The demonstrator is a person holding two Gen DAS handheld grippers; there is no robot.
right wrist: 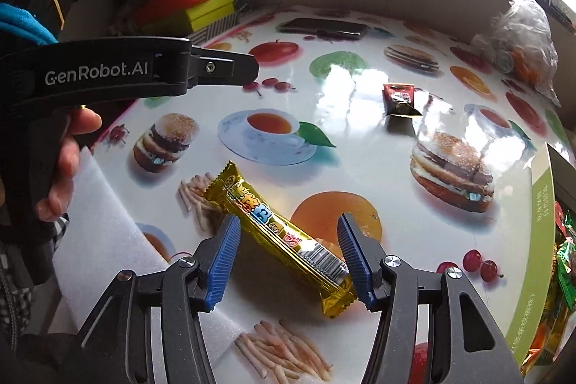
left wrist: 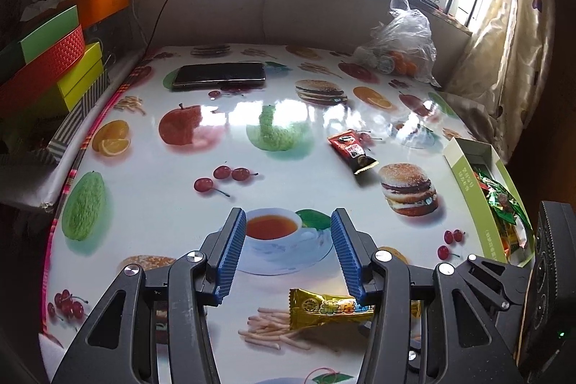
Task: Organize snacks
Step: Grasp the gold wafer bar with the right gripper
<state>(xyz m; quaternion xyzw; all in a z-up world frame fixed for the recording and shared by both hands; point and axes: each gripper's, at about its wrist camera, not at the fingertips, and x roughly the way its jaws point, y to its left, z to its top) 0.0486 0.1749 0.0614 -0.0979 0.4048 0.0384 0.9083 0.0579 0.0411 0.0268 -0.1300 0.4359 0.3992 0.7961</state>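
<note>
A gold-wrapped snack bar (right wrist: pixel 277 225) lies slantwise on the fruit-print table (right wrist: pixel 360 103), between the fingers of my right gripper (right wrist: pixel 288 222). The jaws stand open; the bar's near end sits against the right finger, while the left pad is clear of it. My left gripper (left wrist: pixel 288 218) hangs open and empty over a printed teacup, with the same gold bar (left wrist: pixel 331 308) below its right finger. A dark red snack packet (left wrist: pixel 351 152) (right wrist: pixel 399 99) lies farther out. The green box (left wrist: pixel 464 168) (right wrist: pixel 536 240) at the right edge holds several wrapped snacks (left wrist: pixel 504 211).
A black phone (left wrist: pixel 219 74) lies at the far side of the table, and a clear plastic bag (left wrist: pixel 399 49) sits at the far right corner. Stacked coloured boxes (left wrist: pixel 54 60) stand off the left edge. A hand (right wrist: pixel 72 146) holds the left gripper's handle.
</note>
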